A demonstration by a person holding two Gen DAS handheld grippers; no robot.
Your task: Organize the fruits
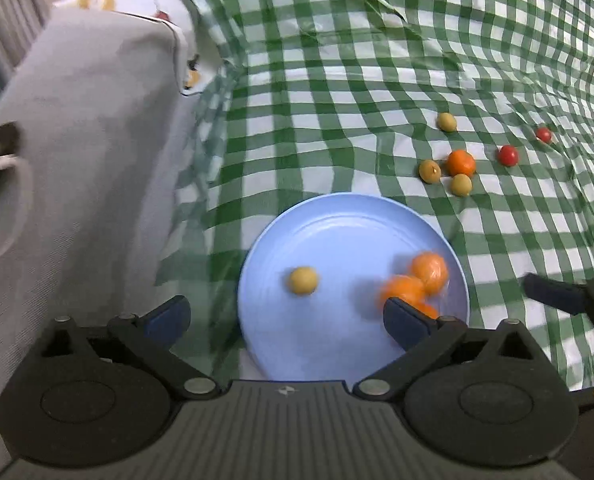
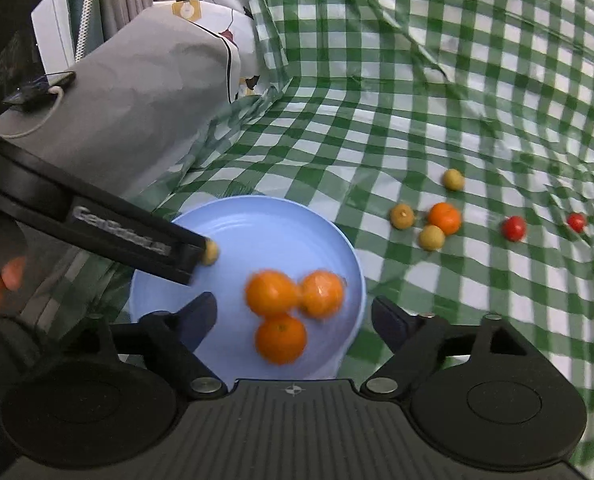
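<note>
A blue plate (image 1: pixel 337 224) (image 2: pixel 257 216) lies on the green checked cloth. On it are three oranges (image 2: pixel 281 304) (image 1: pixel 421 276), blurred, and one yellow-green fruit (image 1: pixel 303 280) (image 2: pixel 210 252). On the cloth beyond lie one orange (image 1: pixel 461 162) (image 2: pixel 444 218), three yellow-green fruits (image 1: pixel 429 171) (image 2: pixel 431 237) and two red tomatoes (image 1: pixel 508 155) (image 2: pixel 513 228). My left gripper (image 1: pixel 287 316) is open and empty over the plate. My right gripper (image 2: pixel 293 320) is open and empty above the oranges; one of its fingers (image 1: pixel 553 294) shows in the left wrist view.
A grey cushion (image 1: pixel 89 128) (image 2: pixel 137 92) stands left of the plate. The checked cloth (image 1: pixel 377 80) (image 2: pixel 417 100) rises behind. The left gripper's body (image 2: pixel 97 224) crosses the right wrist view at the left, partly hiding the yellow-green fruit.
</note>
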